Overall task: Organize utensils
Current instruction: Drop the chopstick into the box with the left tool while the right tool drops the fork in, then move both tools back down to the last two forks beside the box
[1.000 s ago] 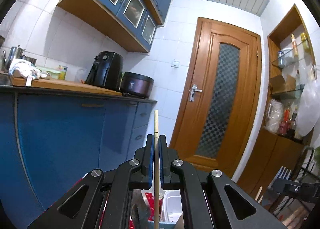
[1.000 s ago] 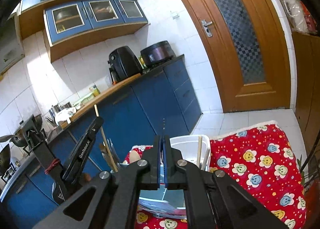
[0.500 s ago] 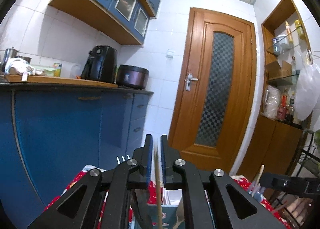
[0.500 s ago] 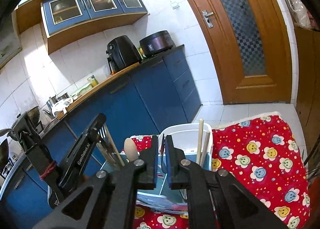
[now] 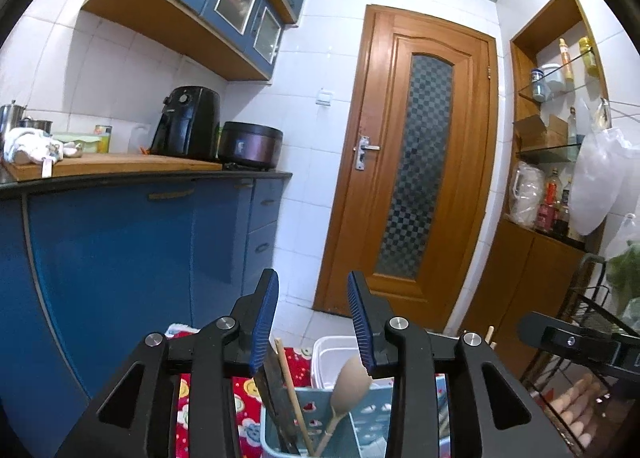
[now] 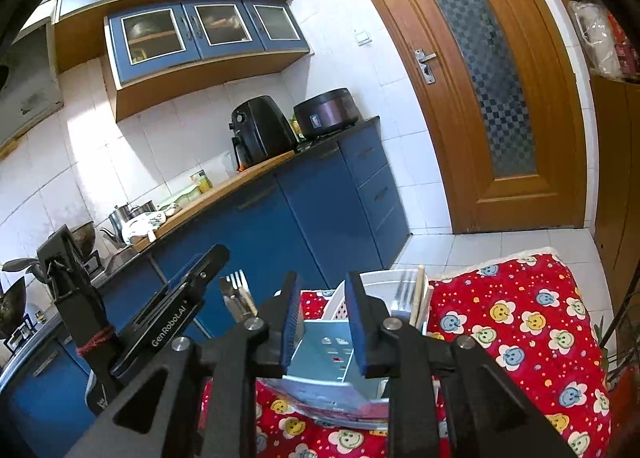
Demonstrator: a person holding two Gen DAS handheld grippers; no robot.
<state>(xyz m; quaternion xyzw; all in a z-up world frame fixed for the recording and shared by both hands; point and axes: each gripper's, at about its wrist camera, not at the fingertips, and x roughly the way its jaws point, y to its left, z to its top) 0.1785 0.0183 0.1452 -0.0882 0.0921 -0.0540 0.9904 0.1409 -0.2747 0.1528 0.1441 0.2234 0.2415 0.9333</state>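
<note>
My left gripper (image 5: 313, 286) hangs just above a light blue utensil caddy (image 5: 372, 414); its jaws are opening and nothing is between them. In the caddy stand a wooden chopstick (image 5: 294, 394), a wooden spoon (image 5: 350, 382) and a dark blade (image 5: 276, 390). My right gripper (image 6: 323, 298) is over the same caddy (image 6: 328, 346), its jaws also opening with nothing held. Behind the caddy, a white basket (image 6: 374, 280) holds chopsticks (image 6: 419, 292) and a fork. Forks (image 6: 239, 292) stick up beside the left gripper (image 6: 172, 310).
Both containers sit on a red cloth with smiley flowers (image 6: 520, 334). Blue cabinets (image 5: 120, 258) under a counter run along the left. A wooden door (image 5: 416, 170) is ahead. A wire rack (image 5: 600, 310) and a person's hand (image 5: 580, 410) are at the right.
Both grippers went from shut to open. The left one let go of the chopstick, which now stands in the blue caddy. Both views shifted slightly over the containers.
</note>
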